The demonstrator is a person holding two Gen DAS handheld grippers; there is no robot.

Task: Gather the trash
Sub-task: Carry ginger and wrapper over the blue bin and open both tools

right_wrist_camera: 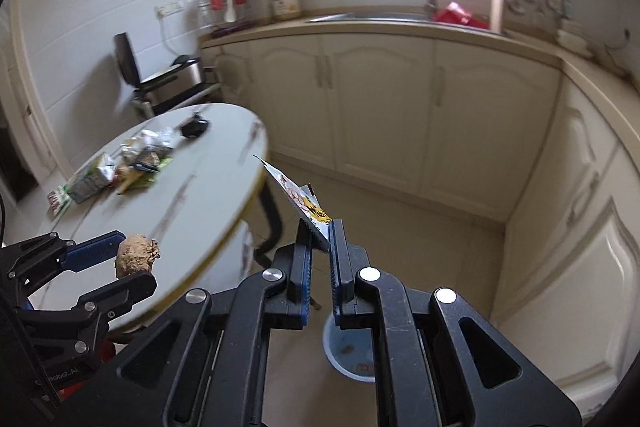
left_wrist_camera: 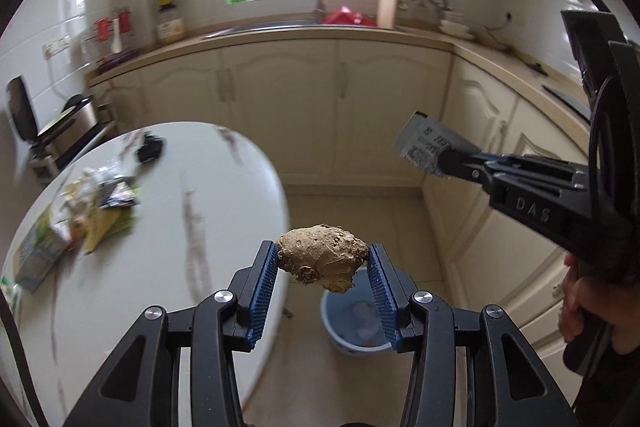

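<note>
My left gripper (left_wrist_camera: 322, 259) is shut on a brown lump of ginger (left_wrist_camera: 322, 259), held past the edge of the round white table (left_wrist_camera: 216, 187), above a blue bin (left_wrist_camera: 352, 323) on the floor. In the right wrist view the same ginger (right_wrist_camera: 136, 255) sits in the left gripper (right_wrist_camera: 134, 263) at lower left. My right gripper (right_wrist_camera: 320, 239) is shut on a flat printed wrapper (right_wrist_camera: 298, 197), above the blue bin (right_wrist_camera: 356, 351). From the left wrist view, the right gripper (left_wrist_camera: 444, 157) and its wrapper (left_wrist_camera: 430, 143) hang at the right.
A pile of wrappers and a carton (right_wrist_camera: 120, 171) lies on the table with a black object (right_wrist_camera: 195, 127). Cream cabinets (right_wrist_camera: 380, 107) line the back and right, under a counter with a sink (right_wrist_camera: 372, 17). A person's hand (left_wrist_camera: 576, 299) grips the right tool.
</note>
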